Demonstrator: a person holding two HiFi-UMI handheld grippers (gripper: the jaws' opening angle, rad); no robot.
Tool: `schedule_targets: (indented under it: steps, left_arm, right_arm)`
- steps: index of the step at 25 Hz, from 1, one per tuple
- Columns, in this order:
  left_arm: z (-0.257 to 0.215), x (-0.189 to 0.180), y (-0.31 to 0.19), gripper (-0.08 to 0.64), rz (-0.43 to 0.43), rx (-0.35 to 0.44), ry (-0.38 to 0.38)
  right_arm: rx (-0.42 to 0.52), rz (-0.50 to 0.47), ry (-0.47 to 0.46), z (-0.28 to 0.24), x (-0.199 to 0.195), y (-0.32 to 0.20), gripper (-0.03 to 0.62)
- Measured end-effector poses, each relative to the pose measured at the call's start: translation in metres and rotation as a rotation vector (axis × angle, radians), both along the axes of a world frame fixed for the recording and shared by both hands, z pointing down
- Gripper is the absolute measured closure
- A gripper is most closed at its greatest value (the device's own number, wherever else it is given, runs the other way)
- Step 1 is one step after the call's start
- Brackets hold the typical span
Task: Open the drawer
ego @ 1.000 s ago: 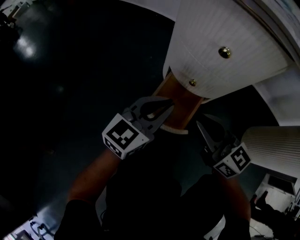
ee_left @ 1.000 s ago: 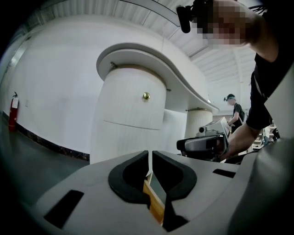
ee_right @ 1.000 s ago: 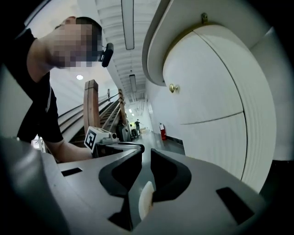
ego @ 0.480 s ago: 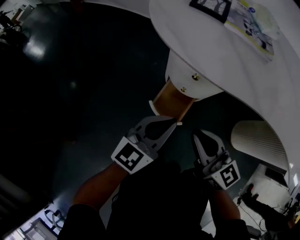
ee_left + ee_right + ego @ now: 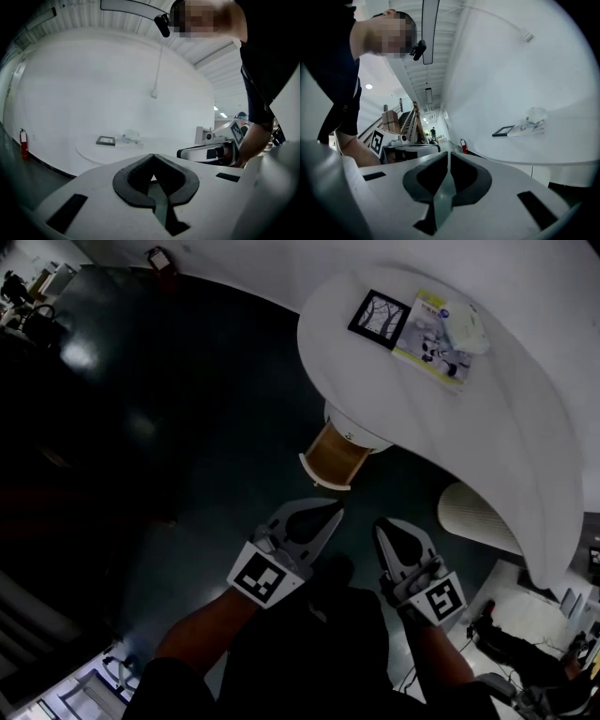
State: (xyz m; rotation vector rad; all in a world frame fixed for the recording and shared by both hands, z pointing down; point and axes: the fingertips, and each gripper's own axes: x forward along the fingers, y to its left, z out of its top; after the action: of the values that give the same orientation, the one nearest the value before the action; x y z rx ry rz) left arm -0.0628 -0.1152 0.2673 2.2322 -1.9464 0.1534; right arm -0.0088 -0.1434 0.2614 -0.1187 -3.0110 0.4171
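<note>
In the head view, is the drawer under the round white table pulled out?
Yes, the drawer juts out below the white table, its wooden side exposed.

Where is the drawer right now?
In the head view the drawer sticks out open from under the white round table, near the centre, just above the left gripper.

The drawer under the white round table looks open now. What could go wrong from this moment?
1. The open drawer sticks out past the edge of the table, towards where the person stands; a step forward may knock it.
2. The floor is dark, so the low drawer front may be easy to overlook.
</note>
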Motion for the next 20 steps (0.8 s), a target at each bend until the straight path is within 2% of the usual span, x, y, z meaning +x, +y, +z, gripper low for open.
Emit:
schedule_targets:
  steps: [8,15,20]
  left_arm:
    - [-0.123,0.034,0.024,0.549,-0.056,0.028,0.094]
    - [-0.16,0.045,0.049,0.549,-0.061,-0.042,0.106]
    - [-0.184,0.06,0.064,0.549,-0.037,-0.09,0.15]
  right_arm:
    - [0.027,0.011,0.006,-0.096,0.036,0.02,0.568]
    - [0.044,0.076,-0.021,-0.153,0.071,0.031,0.569]
    - [0.002,0.118,-0.033,-0.19,0.083,0.045,0.571]
